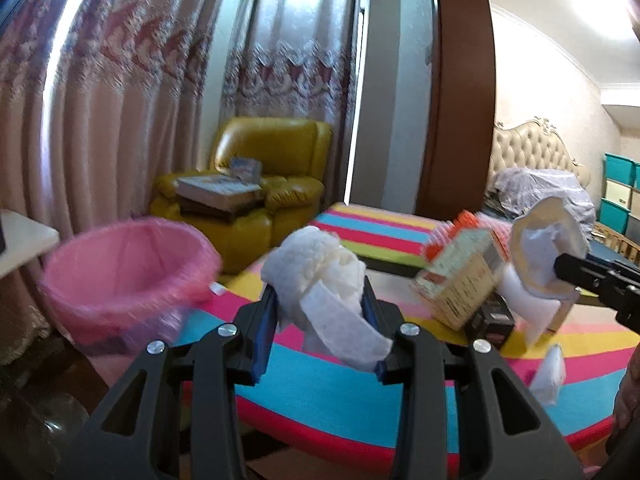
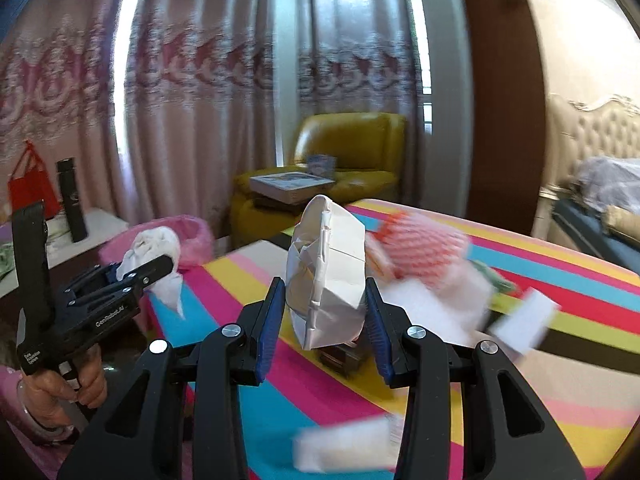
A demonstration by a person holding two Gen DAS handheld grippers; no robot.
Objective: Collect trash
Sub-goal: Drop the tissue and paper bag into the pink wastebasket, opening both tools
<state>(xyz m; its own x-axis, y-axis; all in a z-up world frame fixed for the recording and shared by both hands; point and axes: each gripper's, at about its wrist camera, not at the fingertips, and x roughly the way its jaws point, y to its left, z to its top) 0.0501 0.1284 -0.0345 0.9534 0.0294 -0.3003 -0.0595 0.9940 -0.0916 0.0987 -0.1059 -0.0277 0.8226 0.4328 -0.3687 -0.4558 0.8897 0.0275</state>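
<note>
Two loads up: the left hand-held gripper (image 1: 320, 300), clamped on a crumpled white tissue wad (image 1: 316, 268), has the pink-lined round bin (image 1: 124, 264) just off its left (nearer than the right hand-held gripper (image 2: 324, 312), pinching a crushed white paper cup (image 2: 328, 276)).

grippers: 2 (image 2: 325, 312) (image 2: 160, 270); bins: 1 (image 1: 120, 264); armchairs: 1 (image 1: 272, 152); boxes: 1 (image 1: 460, 284)
</note>
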